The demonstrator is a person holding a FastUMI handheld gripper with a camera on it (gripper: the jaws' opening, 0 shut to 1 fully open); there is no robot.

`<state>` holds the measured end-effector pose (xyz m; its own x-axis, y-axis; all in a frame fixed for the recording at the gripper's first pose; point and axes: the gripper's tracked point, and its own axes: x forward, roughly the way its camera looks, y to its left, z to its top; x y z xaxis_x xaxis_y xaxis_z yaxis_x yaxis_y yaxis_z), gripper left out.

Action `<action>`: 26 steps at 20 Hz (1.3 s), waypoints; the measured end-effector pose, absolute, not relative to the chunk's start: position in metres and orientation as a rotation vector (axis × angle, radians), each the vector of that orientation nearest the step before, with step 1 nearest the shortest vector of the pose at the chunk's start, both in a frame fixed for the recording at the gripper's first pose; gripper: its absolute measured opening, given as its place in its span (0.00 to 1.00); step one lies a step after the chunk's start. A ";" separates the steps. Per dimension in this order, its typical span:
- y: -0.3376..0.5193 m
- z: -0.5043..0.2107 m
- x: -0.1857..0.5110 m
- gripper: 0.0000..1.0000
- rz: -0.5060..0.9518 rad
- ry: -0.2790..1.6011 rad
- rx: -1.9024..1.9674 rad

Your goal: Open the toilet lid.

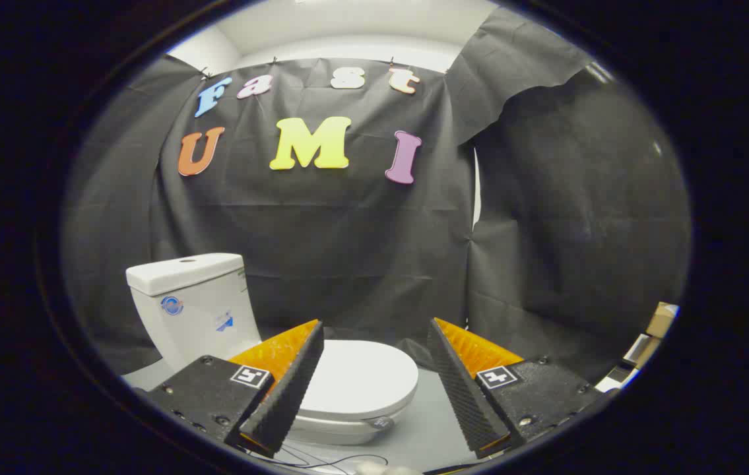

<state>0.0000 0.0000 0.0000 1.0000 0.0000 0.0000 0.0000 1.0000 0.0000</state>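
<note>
A white toilet stands on the grey floor, seen from its side, with its tank (193, 300) beyond my left finger. Its lid (361, 376) lies flat and closed over the bowl, showing between and below my fingers. My gripper (374, 382) is open, held above the lid and apart from it, with nothing between the black ribbed pads. The left finger (285, 389) covers the lid's rear part near the hinge. The right finger (463, 389) hangs past the lid's front edge.
Black cloth walls close the booth behind and to the right of the toilet. Thin black cables (328, 458) lie on the grey floor (423, 429) below the bowl. Cardboard boxes (654, 330) sit beyond the right finger, outside the cloth.
</note>
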 end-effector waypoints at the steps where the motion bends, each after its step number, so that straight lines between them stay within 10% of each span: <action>1: 0.001 0.000 0.000 0.99 0.003 0.003 0.001; 26: 0.012 -0.007 0.003 0.99 0.013 0.035 -0.006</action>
